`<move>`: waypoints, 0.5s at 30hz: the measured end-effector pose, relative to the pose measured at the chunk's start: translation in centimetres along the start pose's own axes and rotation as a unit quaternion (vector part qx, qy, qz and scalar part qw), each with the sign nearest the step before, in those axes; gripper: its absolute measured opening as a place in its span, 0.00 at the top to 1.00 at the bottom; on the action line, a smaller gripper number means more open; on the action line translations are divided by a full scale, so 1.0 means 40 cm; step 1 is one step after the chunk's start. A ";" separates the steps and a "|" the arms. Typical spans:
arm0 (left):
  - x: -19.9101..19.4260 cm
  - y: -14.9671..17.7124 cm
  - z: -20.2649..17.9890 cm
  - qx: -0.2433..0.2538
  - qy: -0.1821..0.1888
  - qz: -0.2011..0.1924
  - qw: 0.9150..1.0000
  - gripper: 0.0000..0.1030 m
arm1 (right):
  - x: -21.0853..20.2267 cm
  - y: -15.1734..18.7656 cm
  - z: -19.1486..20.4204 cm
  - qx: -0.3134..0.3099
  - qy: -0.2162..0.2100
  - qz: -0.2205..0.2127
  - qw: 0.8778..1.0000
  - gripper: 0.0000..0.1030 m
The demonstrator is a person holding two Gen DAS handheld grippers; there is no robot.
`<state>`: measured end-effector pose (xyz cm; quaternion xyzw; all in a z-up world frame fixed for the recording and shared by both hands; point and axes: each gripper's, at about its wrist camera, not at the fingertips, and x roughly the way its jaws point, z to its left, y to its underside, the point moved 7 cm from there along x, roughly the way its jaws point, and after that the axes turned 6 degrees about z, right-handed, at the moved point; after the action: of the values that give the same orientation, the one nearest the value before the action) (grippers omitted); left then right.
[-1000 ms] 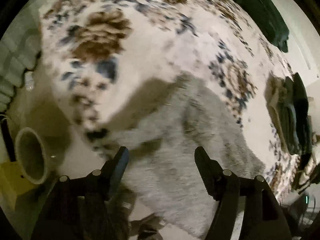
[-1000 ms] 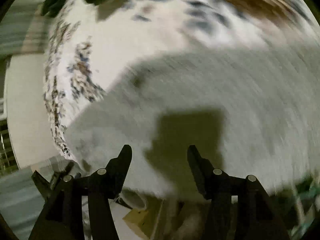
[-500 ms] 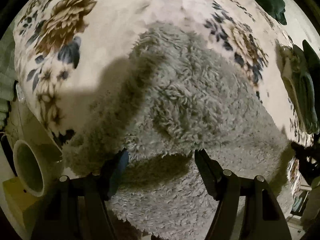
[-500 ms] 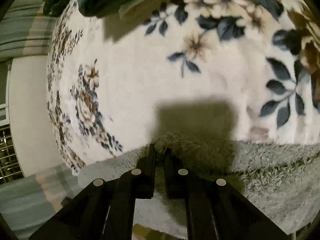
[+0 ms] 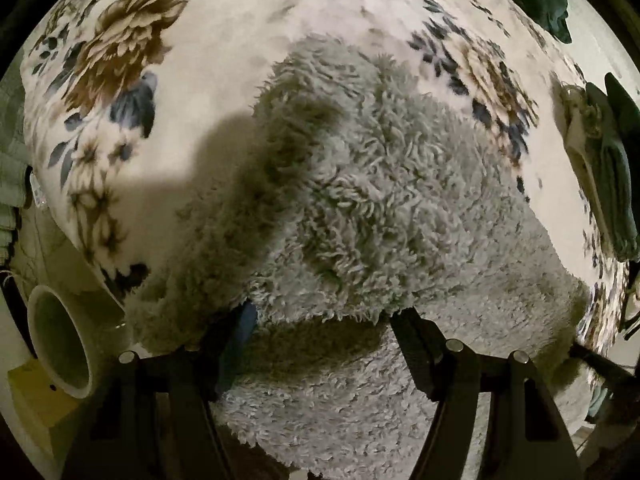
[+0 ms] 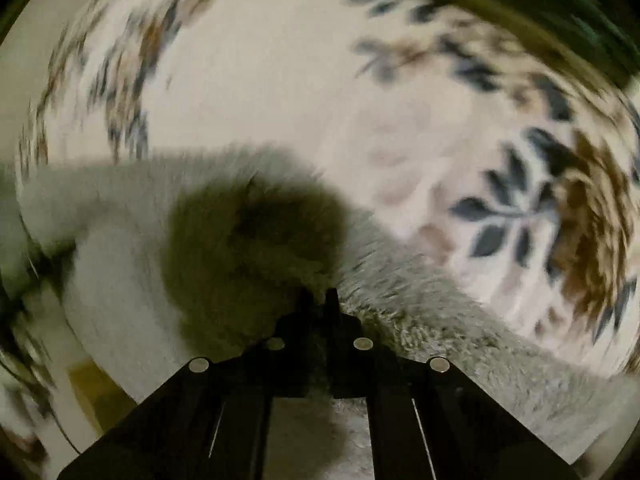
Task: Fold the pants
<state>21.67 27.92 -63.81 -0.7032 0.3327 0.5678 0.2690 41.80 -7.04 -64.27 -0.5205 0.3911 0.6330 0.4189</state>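
A cream blanket [image 5: 248, 40] printed with brown and blue flowers fills both views, and the fluffy grey pants [image 5: 380, 184] lie spread across it, a thick fold heaped toward the left gripper [image 5: 320, 320]. That gripper's jaws stand open, one on each side of the fold's hanging edge. The right gripper [image 6: 318, 294], blurred, has just closed its jaws and pinches the pants' fleecy edge. Dark green clothes [image 5: 612, 168] lie stacked at the blanket's margin.
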 end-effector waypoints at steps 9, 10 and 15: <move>0.002 -0.008 -0.001 -0.006 -0.001 0.003 1.000 0.36 | -0.012 0.011 -0.179 0.215 -0.138 -0.014 0.967 0.93; -0.004 -0.007 -0.002 -0.009 0.001 0.003 1.000 0.36 | 0.001 0.014 -0.179 0.211 -0.141 -0.002 0.967 0.83; -0.077 0.020 -0.019 -0.010 0.013 -0.009 1.000 0.36 | -0.075 0.052 -0.192 0.193 -0.142 -0.048 0.970 0.15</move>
<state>21.11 27.35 -60.62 -0.7161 0.3238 0.5596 0.2632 42.72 -15.27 -62.35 -0.3530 0.4167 0.5923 0.5924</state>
